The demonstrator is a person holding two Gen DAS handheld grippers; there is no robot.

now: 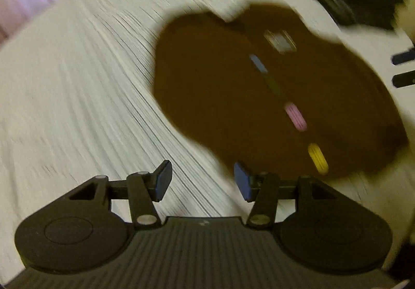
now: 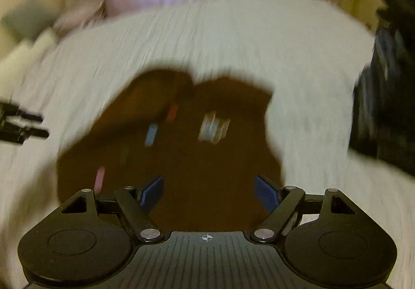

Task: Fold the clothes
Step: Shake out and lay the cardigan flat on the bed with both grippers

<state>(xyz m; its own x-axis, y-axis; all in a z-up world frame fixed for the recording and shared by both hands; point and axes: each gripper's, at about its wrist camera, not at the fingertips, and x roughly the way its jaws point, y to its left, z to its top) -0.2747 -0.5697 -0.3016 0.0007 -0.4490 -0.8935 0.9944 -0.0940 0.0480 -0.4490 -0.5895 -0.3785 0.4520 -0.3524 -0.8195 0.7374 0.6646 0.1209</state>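
Left wrist view: the left gripper [image 1: 203,180] hangs with its jaws apart and nothing between them, just off the near edge of the brown garment [image 1: 233,97]. The garment lies in a rough folded heap on the white bedspread [image 1: 77,86], coloured tabs showing along its middle. The right gripper [image 2: 208,193] is spread wide over the same cloth, pads off it. It looks like a release between folds. Next, each gripper needs a clean edge or corner to pinch; the blur hides the hems.
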